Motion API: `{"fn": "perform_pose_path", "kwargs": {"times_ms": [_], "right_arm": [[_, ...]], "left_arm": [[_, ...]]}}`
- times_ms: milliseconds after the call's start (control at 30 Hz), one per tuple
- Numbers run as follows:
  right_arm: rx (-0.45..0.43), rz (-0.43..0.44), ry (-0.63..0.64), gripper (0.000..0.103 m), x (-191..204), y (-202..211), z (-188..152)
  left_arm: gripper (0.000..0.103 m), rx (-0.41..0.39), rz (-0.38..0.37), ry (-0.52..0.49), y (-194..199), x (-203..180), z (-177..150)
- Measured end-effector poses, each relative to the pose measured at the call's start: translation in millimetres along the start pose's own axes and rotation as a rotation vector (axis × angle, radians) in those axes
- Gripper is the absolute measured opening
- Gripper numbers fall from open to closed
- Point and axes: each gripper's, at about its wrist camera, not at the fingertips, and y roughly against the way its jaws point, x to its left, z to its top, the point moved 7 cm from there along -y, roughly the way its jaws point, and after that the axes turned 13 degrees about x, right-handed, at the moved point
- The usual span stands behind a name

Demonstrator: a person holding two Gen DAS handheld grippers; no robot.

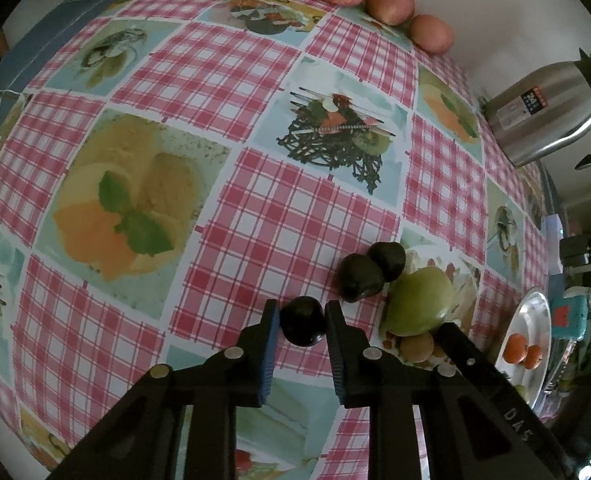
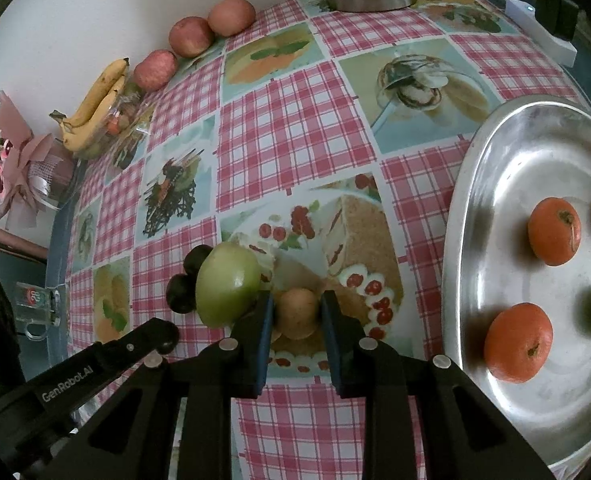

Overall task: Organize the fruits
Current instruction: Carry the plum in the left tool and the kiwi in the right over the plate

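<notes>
Left tongs (image 1: 302,320): closed on a dark plum (image 1: 303,326) resting on the counter (image 1: 255,240). Right tongs (image 2: 297,312): closed on a brown kiwi (image 2: 297,314), also on the counter, just beside a green apple (image 2: 227,284).
Two more plums (image 1: 371,276): touching each other, against the far side of the green apple.
Steel tray (image 2: 495,160): right of the kiwi, carrying oranges (image 2: 519,342), one near the front rim and one farther back.
Three red apples (image 2: 193,36): in a row along the wall at the counter's far edge.
Bananas (image 2: 95,108): left of the red apples, over a clear container.
Steel jug (image 1: 543,112): near the wall, well apart from the plums.
Covering: red-checked cloth with printed food panels.
</notes>
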Motion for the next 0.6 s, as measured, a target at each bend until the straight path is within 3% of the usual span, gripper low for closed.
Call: {"fn": "perform_pose_path", "kwargs": {"times_ms": [333,600], "right_arm": [[-0.003,0.001,0.016,0.025,1.9,1.8,-0.1],[-0.090,0.007,0.030,0.025,4.6,27.9,3.1]], "left_arm": [[0.024,-0.068,-0.033,0.000,24.2,-0.2,-0.3],[0.024,-0.118,-0.068,-0.012,43.1,-6.0,0.7]]}}
